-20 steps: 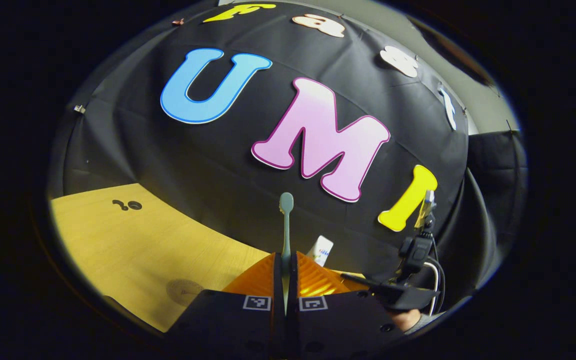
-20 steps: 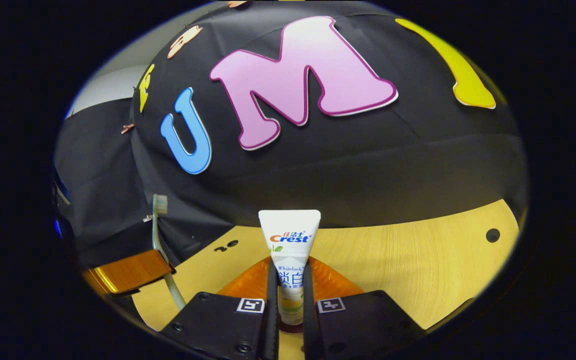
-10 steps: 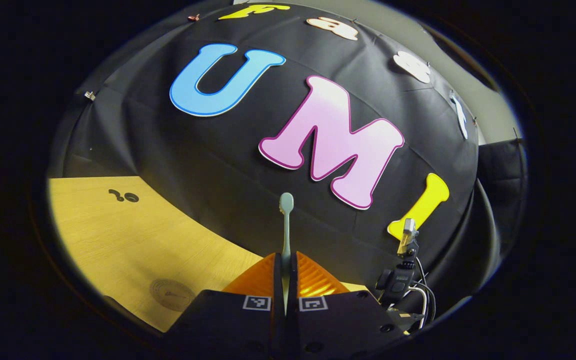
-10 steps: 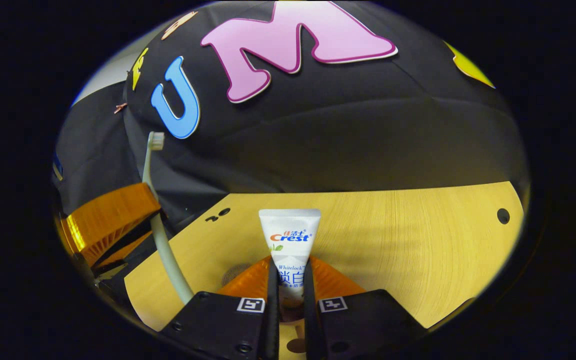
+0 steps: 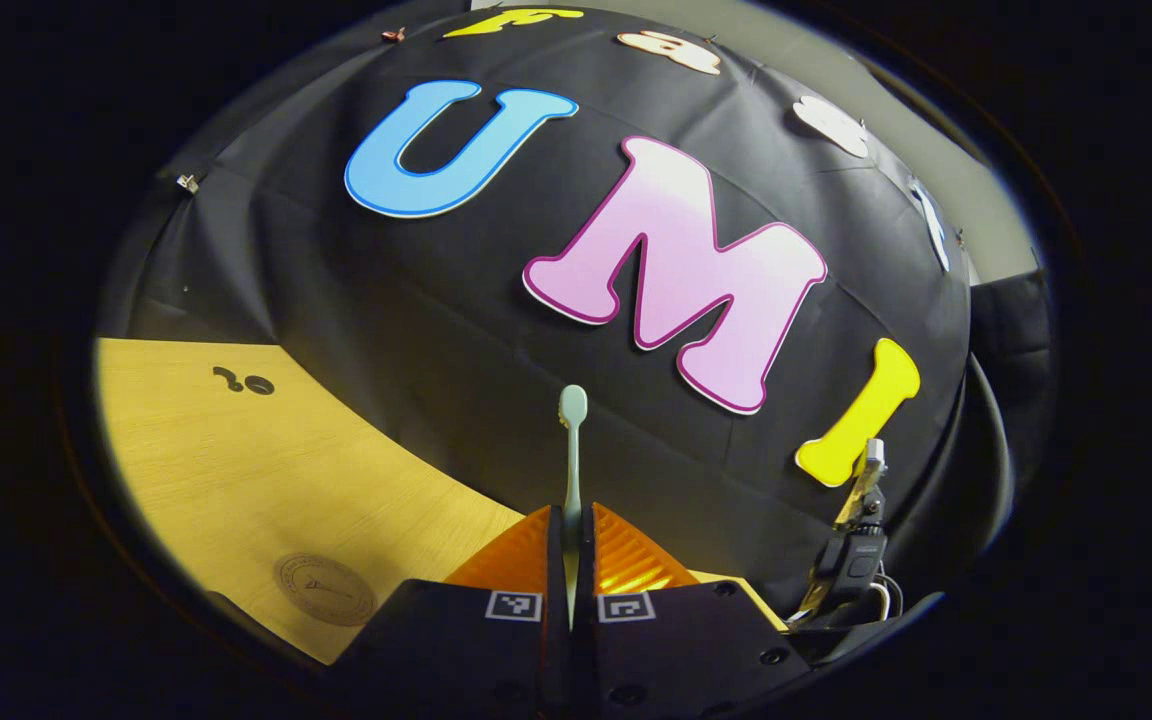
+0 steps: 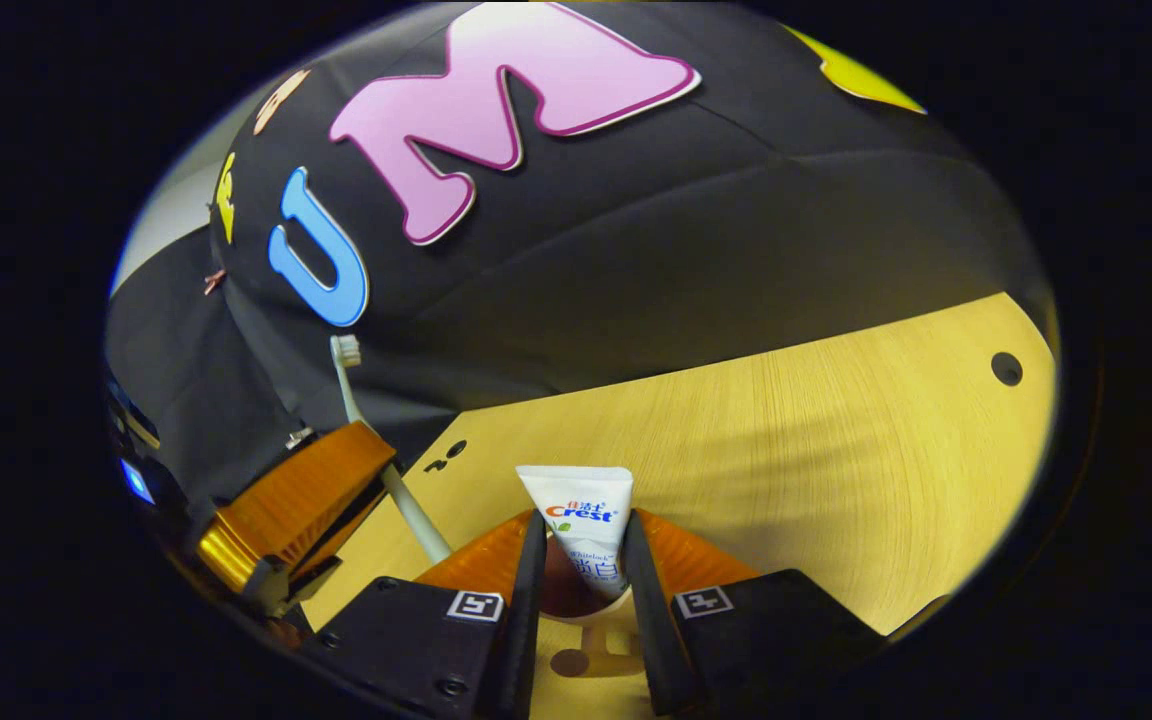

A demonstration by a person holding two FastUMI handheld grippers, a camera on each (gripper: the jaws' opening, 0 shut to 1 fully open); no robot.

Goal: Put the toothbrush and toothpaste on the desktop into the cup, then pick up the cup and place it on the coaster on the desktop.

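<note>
Here, one toothbrush (image 5: 572, 440) sits clamped in the left tongs (image 5: 571, 530), one toothpaste (image 6: 581, 520) between the right tongs' (image 6: 581, 560) parted fingers.

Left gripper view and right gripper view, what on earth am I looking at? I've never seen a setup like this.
There is no robot here: a person holds a two-finger tool in each hand. Each round picture comes from a fisheye camera riding on one tool and looking along its fingers. In the left gripper view, the left hand-held gripper is shut on a toothbrush, which points upward. Below lie the wooden desktop and a round coaster. In the right gripper view, the toothpaste stands between the fingers of the right hand-held gripper. I cannot tell whether they press on it.
</note>
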